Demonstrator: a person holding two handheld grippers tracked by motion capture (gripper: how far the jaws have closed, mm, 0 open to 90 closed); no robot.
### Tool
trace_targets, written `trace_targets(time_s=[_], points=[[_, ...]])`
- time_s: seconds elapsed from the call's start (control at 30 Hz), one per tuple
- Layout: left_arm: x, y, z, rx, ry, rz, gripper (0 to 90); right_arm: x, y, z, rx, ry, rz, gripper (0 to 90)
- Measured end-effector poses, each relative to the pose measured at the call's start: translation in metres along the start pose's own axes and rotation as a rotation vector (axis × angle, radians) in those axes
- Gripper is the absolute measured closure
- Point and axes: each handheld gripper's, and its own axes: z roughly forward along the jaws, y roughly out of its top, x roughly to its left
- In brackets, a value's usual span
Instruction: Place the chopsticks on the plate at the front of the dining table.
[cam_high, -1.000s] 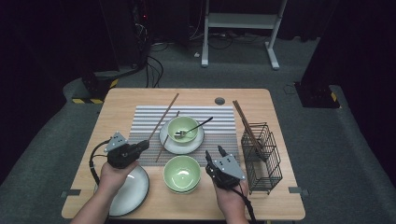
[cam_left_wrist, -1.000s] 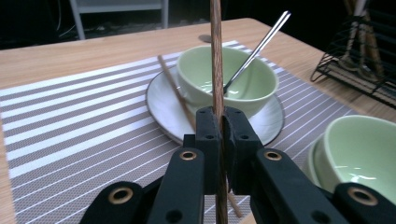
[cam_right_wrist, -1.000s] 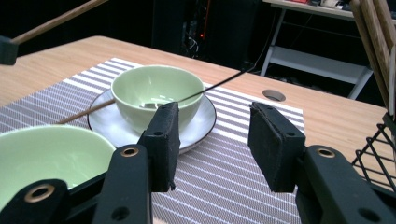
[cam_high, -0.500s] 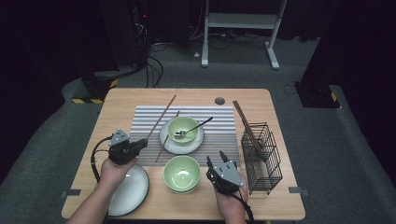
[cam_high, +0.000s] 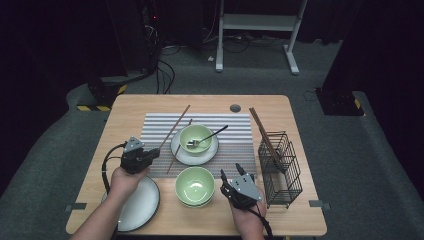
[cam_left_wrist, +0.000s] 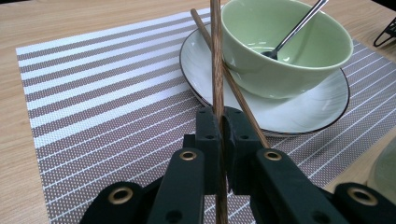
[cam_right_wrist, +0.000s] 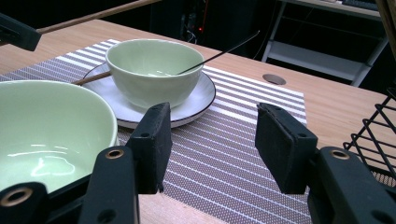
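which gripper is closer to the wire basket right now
Right. The right gripper sits just beside the wire basket, jaws open; the left gripper is across the table, shut on a chopstick.

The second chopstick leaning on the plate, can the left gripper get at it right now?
Probably not yet: the left gripper is already shut on a chopstick, which crosses the second chopstick resting against the plate.
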Motion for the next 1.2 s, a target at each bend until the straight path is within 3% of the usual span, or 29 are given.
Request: trace_targets(time_s=[0.27, 0.8, 1.2], points=[[-0.004, -0.002, 0.008, 0.032, 0.005, -0.001, 84.9, 0.000, -0.002, -0.001, 0.003, -0.001, 0.010, 46.0], [0.001, 0.003, 0.030, 0.116, 0.026, -0.003, 84.9, -0.001, -0.004, -0.001, 0.008, 0.005, 0.013, 46.8], [-0.001, 0.000, 0.035, 0.152, 0.029, -0.009, 84.9, 0.000, -0.004, -0.002, 0.006, 0.008, 0.019, 47.1]])
